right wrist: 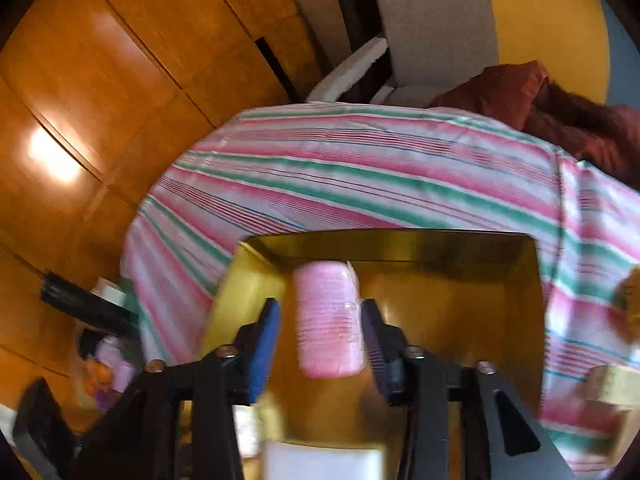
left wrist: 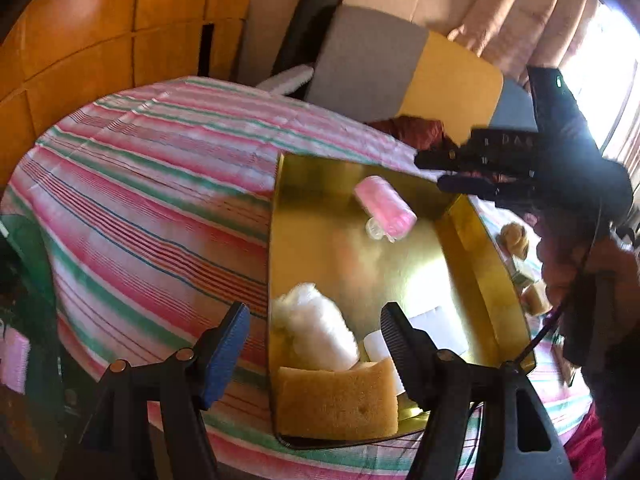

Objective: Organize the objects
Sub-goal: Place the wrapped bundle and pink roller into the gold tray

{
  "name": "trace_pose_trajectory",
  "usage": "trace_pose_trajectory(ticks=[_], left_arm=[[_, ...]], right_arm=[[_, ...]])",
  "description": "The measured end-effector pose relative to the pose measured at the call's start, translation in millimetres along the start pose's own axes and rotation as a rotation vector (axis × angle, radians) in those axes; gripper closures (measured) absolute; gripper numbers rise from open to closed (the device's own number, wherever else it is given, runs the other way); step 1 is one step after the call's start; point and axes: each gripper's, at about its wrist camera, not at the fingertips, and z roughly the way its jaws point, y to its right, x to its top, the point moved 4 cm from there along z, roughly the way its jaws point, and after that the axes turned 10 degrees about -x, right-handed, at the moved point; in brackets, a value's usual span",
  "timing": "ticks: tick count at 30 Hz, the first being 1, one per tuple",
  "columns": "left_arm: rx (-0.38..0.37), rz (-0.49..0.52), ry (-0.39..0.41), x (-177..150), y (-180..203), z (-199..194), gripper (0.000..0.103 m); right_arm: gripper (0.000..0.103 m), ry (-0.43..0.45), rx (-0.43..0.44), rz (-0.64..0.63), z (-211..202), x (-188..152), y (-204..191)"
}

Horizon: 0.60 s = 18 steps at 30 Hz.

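Note:
A gold tray [left wrist: 460,248] sits on the striped tablecloth [left wrist: 160,200]. A pink bottle [left wrist: 386,208] lies on its side in the tray's far part. At the near end lie a white fluffy bundle [left wrist: 316,332], a tan sponge [left wrist: 338,396] and a white block [left wrist: 436,324]. My left gripper [left wrist: 314,320] stands open over the sponge, its blue pad clear of it. My right gripper [left wrist: 436,172], held by a hand, hovers at the tray's far right corner. In the right wrist view the pink bottle [right wrist: 328,320] lies between the open right gripper [right wrist: 320,308] fingers, with a gap at the blue pad [right wrist: 264,348].
More tan sponge pieces [left wrist: 516,240] lie on the cloth right of the tray. A dark red cloth [right wrist: 540,100] rests at the table's far edge, by a grey and yellow chair [left wrist: 400,64]. Wooden wardrobe panels [right wrist: 100,100] stand to the left; small items [right wrist: 108,364] sit below the table's left side.

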Motion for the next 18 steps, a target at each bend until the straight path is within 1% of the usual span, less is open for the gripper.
trace_pose_trajectory(ticks=[3,5,7,8,11,12,13,15,18], left_arm=[[0.004,0.0,0.054,4.6,2.9,-15.6,0.034],[-0.005,0.001,0.087,7.8,7.9,-24.4,0.034],[-0.003,0.012,0.108,11.5,15.5,-29.0,0.034],[-0.005,0.016,0.113,12.3,18.8,-30.9,0.034],[-0.03,0.017,0.113,13.5,31.0,-33.3,0.035],[-0.033,0.023,0.109,13.3,35.3,-32.4,0.035],[-0.034,0.034,0.109,12.8,41.4,-31.4,0.035],[-0.051,0.058,0.101,11.4,52.6,-30.2,0.036],[-0.054,0.092,0.095,8.7,67.7,-30.1,0.036]], right_arm=[[0.055,0.02,-0.013,-0.036,-12.9,-7.9,-4.1],[0.053,0.039,-0.039,-0.058,-23.1,-19.4,-0.8],[0.048,0.049,-0.058,-0.07,-33.0,-29.2,4.7],[0.047,0.055,-0.07,-0.076,-38.3,-36.1,7.7],[0.045,0.067,-0.101,-0.079,-52.4,-55.5,19.1],[0.043,0.074,-0.106,-0.077,-57.6,-61.8,22.8],[0.04,0.082,-0.118,-0.074,-62.5,-67.5,26.5],[0.038,0.096,-0.132,-0.072,-71.3,-76.5,32.0],[0.036,0.118,-0.16,-0.074,-85.6,-90.0,39.7]])
